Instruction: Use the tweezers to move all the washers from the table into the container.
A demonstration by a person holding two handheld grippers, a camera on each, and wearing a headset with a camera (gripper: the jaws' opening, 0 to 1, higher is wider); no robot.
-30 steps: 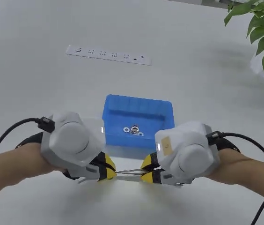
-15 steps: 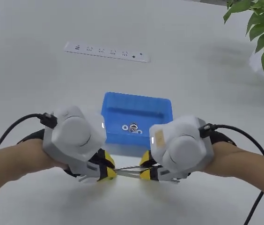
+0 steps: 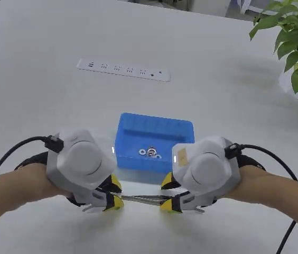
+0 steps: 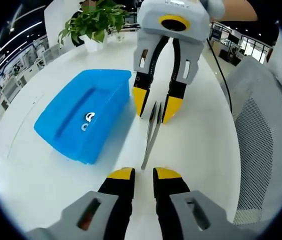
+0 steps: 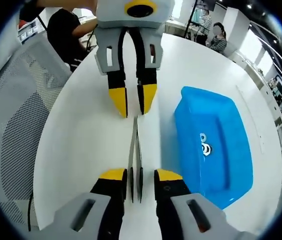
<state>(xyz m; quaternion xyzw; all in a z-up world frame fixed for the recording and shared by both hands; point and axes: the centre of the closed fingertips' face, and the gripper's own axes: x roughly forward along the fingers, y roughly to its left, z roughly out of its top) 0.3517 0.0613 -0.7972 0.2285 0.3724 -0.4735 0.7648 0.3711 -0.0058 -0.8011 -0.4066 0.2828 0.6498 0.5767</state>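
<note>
Fingers of left gripper (image 4: 144, 175): a narrow gap apart, nothing between them. The pointed end of the tweezers (image 4: 152, 131) sits just ahead of that gap, at 12 o'clock in the left gripper view.
Fingers of right gripper (image 5: 136, 176): they closely flank the wide end of the tweezers. I cannot tell whether they press on it.
Tweezers: stretched between the two grippers, which face each other tip to tip.
Container (image 3: 157, 120): blue, on the white table (image 3: 43, 63), near the tweezers at their 12 o'clock in head view.
Washers (image 3: 150, 153): a small cluster on the container floor.
Head view adds: power strip (image 3: 123, 70) at 12 o'clock past the container, plant (image 3: 291, 32) at 2 o'clock.
Gripper views add: both finger gaps, and a mesh chair back (image 5: 26, 100).
</note>
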